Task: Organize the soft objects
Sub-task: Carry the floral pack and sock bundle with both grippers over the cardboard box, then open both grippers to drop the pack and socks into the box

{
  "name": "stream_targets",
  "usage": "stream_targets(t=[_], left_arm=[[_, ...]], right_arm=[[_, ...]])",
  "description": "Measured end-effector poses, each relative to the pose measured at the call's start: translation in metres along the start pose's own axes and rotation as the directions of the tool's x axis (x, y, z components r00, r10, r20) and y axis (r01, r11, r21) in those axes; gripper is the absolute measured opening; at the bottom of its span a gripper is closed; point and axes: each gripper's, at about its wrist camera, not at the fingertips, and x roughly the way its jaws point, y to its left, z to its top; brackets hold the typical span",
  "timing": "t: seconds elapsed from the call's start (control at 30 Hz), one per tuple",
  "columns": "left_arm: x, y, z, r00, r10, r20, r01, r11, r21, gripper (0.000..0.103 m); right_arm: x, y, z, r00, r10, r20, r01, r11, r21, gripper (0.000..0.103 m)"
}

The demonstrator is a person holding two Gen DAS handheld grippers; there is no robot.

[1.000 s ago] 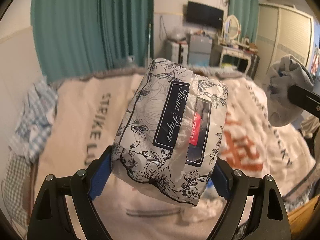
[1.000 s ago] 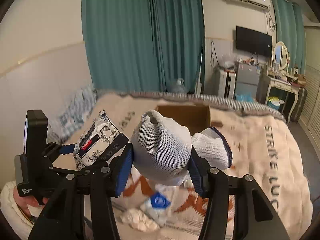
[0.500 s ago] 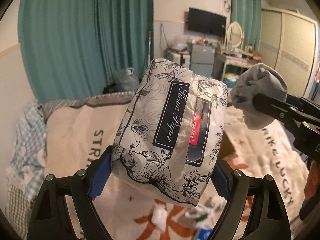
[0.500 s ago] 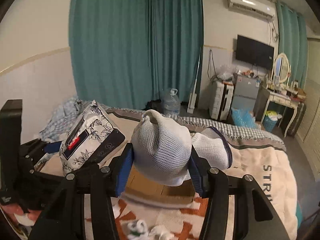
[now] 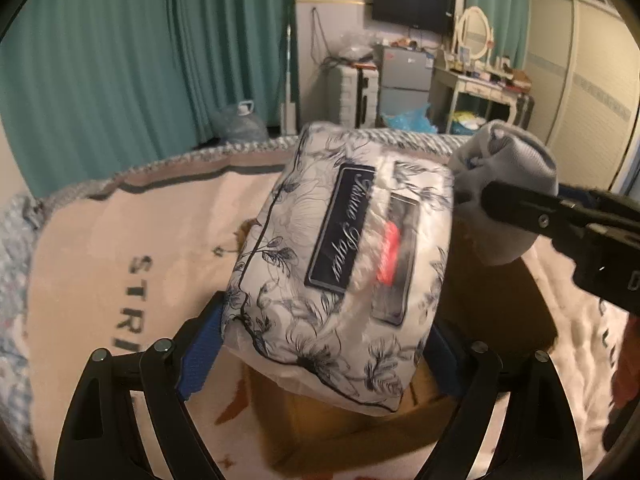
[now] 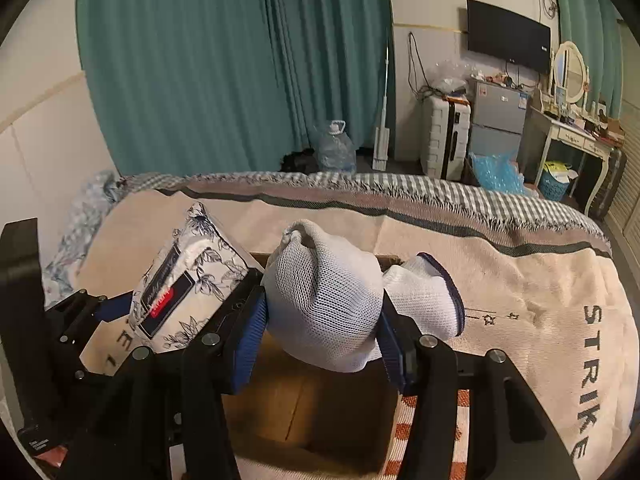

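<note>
My left gripper (image 5: 320,344) holds a white tissue pack (image 5: 340,272) with black flower print between its blue pads; its jaws are opening, and the pack's print is blurred. Both pads still touch the pack. My right gripper (image 6: 320,332) is shut on a rolled grey-white knit sock (image 6: 320,300), whose dark-rimmed cuff sticks out to the right. Both hang over an open cardboard box (image 6: 312,412) on the bed. In the left wrist view the sock (image 5: 508,168) and right gripper (image 5: 520,216) sit just right of the pack. In the right wrist view the pack (image 6: 188,280) is at the left.
The box (image 5: 492,308) stands on a beige blanket (image 6: 532,288) lettered STRIKE, with a checked fringe at the bed's far edge. Beyond it are teal curtains (image 6: 224,72), a water jug (image 6: 334,148), a white suitcase (image 6: 444,136), a small fridge (image 6: 496,120) and a dressing table (image 6: 580,136).
Both grippers have travelled forward across the bed with their loads and sunk a little; the cardboard box is now directly beneath them. The scraps on the blanket have dropped out of view.
</note>
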Motion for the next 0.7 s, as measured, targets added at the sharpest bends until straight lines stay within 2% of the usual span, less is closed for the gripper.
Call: stream_targets(t=[0.07, 0.17, 0.23, 0.37, 0.47, 0.6, 0.7], left_arm=[[0.007, 0.0, 0.002, 1.0, -0.021, -0.022, 0.021, 1.0, -0.02, 0.09], [0.009, -0.001, 0.002, 0.999, -0.015, -0.041, 0.013, 0.999, -0.041, 0.091], [0.0, -0.004, 0.002, 1.0, -0.007, -0.028, 0.006, 0.999, -0.036, 0.091], [-0.034, -0.016, 0.014, 1.0, 0.007, 0.016, -0.007, 1.0, 0.014, 0.091], [-0.066, -0.019, 0.026, 0.999, 0.019, 0.05, -0.021, 0.999, 0.03, 0.091], [-0.143, -0.02, 0.036, 0.99, 0.029, 0.137, -0.035, 0.999, 0.04, 0.091], [-0.203, -0.021, 0.042, 0.976, 0.04, 0.213, -0.048, 0.998, 0.033, 0.091]], right_arm=[[0.008, -0.005, -0.002, 1.0, 0.004, -0.01, -0.004, 1.0, 0.011, 0.054], [0.008, -0.009, -0.004, 1.0, 0.0, -0.004, 0.0, 0.999, 0.041, 0.063], [0.002, -0.008, -0.004, 1.0, -0.016, -0.003, 0.016, 0.999, 0.039, 0.07], [-0.032, -0.002, 0.007, 0.998, -0.051, 0.036, 0.05, 0.999, 0.019, 0.075], [-0.068, 0.004, 0.019, 0.996, -0.067, 0.066, 0.066, 0.998, 0.012, 0.076], [-0.147, 0.02, 0.037, 0.987, -0.092, 0.13, 0.094, 0.996, -0.01, 0.079], [-0.209, 0.032, 0.044, 0.982, -0.074, 0.171, 0.077, 0.997, -0.011, 0.081]])
